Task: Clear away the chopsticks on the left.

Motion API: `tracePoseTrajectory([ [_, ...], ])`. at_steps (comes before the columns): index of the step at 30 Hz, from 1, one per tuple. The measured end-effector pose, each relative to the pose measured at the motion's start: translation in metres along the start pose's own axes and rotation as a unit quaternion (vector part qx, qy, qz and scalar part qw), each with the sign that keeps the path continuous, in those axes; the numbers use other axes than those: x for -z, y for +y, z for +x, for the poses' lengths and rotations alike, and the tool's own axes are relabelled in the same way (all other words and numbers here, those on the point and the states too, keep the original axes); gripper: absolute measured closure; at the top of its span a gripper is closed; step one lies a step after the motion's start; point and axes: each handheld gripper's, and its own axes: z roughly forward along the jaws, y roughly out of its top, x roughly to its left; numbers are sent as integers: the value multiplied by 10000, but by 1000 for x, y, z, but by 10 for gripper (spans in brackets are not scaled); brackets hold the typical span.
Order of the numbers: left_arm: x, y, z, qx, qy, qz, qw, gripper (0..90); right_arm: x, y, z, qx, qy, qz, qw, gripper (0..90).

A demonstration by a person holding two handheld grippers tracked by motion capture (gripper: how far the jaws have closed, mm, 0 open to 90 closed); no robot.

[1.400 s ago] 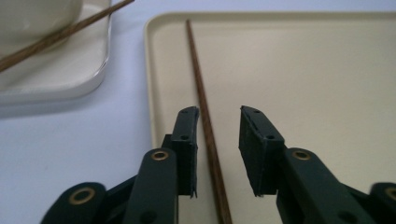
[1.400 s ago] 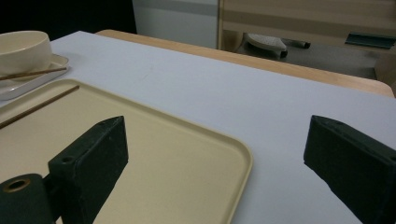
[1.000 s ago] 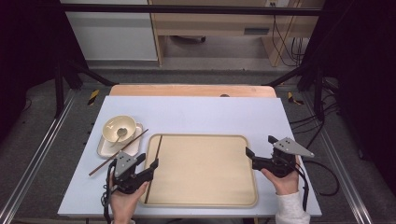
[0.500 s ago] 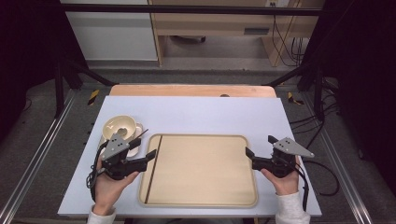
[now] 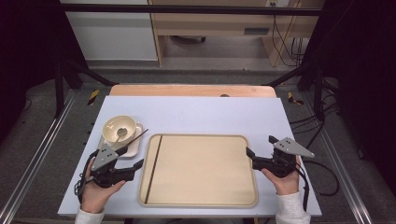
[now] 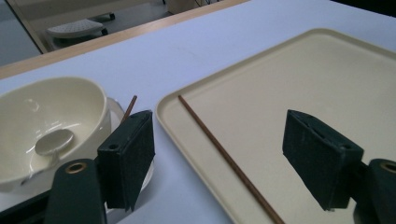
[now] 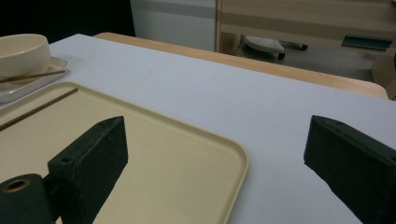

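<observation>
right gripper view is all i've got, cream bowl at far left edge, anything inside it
Observer: Yes, the cream bowl holds a small round grey piece, lying at its bottom.
Operator: what's the bowl sitting on
Observer: A pale square plate, left of the beige plastic tray.
Operator: i see two thin brown sticks, where are they
Observer: One thin brown stick lies inside the tray along its left side; the other stick leans across the plate beside the bowl.
Operator: where's the left gripper
Observer: The left gripper is open, at the tray's left edge, just below the plate.
</observation>
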Motion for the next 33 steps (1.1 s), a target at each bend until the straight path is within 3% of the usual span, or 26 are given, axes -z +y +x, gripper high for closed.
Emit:
tracePoseTrajectory([
  [2, 0, -6, 3, -103, 152, 61, 9998, 245, 0, 0, 1, 23, 12, 19, 10000, 66],
  [6, -1, -13, 11, -188, 249, 200, 9993, 238, -2, -1, 2, 50, 6, 44, 10000, 65],
  [23, -1, -35, 51, 53, 551, 677, 9962, 252, -4, -2, 2, 49, 0, 81, 10000, 66],
  [27, -8, -38, 60, 191, 674, 720, 9949, 281, -6, -3, 3, 76, 16, 131, 9999, 66],
  [33, -16, -38, 71, 233, 813, 792, 9933, 358, -7, -3, 3, 69, 9, 137, 9999, 66],
])
